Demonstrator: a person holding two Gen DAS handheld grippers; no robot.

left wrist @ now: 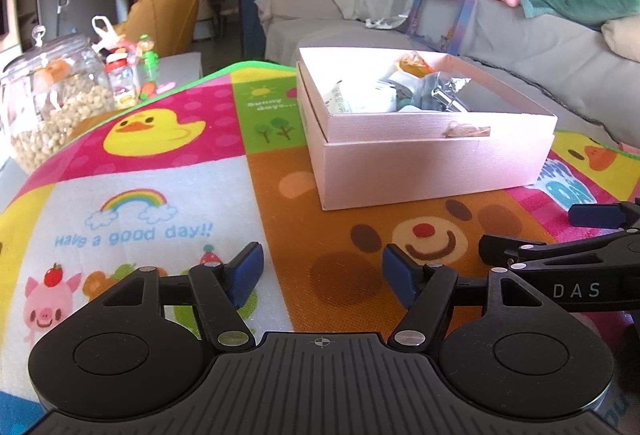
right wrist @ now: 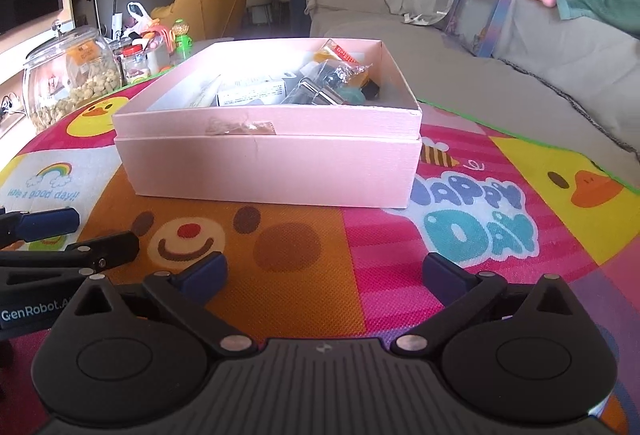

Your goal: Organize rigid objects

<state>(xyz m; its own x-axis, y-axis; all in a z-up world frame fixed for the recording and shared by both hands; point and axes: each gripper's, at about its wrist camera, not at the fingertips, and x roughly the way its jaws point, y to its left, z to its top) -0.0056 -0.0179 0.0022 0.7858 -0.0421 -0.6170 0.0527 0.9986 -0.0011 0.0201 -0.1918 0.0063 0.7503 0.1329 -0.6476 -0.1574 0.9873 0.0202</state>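
Pink box (right wrist: 272, 167) full of small items sits on my play mat (right wrist: 440, 255); left gripper (left wrist: 322, 277) and right gripper (right wrist: 324, 277) both spread apart, empty.

Both fisheye views look low and forward across the colourful cartoon-printed play mat (left wrist: 168, 171) toward the open pink cardboard box (right wrist: 272, 171); the left view sits leftward, the right nearer, square-on.
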